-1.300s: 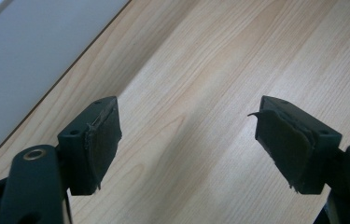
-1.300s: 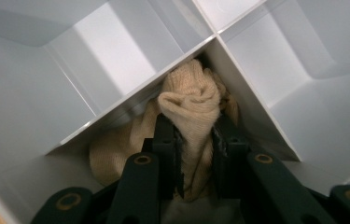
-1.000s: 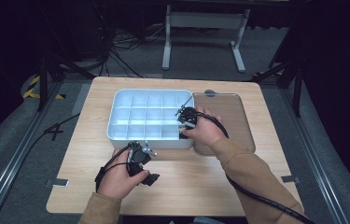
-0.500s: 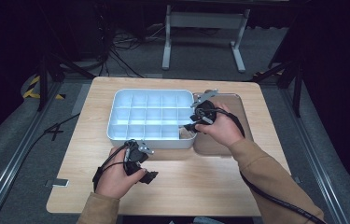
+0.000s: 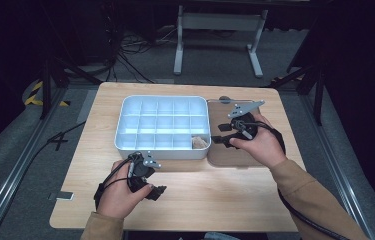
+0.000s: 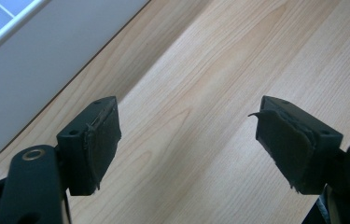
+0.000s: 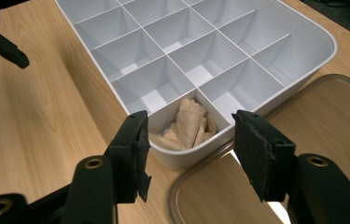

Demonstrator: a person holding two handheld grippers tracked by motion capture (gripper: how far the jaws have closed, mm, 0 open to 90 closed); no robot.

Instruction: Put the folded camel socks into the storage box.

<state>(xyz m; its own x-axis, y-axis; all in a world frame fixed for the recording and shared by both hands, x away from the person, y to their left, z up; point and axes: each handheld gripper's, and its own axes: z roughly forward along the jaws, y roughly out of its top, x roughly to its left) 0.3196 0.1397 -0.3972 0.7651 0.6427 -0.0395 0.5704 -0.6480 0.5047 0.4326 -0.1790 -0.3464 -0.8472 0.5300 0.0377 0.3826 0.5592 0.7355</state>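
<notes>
A white divided tray (image 5: 120,131) (image 7: 324,44) stands on the wooden table. A beige crumpled cloth piece (image 5: 199,142) (image 7: 189,123) lies in its near right corner compartment. My right gripper (image 5: 220,134) (image 7: 189,154) hovers just right of that corner, over the clear lid, open; its jaws have just been opening and nothing is between them. My left gripper (image 5: 156,192) (image 6: 186,140) rests low over bare wood in front of the tray, open and empty.
A clear flat lid (image 5: 240,155) (image 7: 331,121) lies on the table right of the tray. The tray's other compartments look empty. Bare wood (image 5: 215,200) stretches along the near edge. Cables trail from both grippers.
My right gripper has drawn back to the right and upward from the tray's corner compartment, its jaws wider, leaving the cloth piece in the compartment. The left hand has hardly moved.
</notes>
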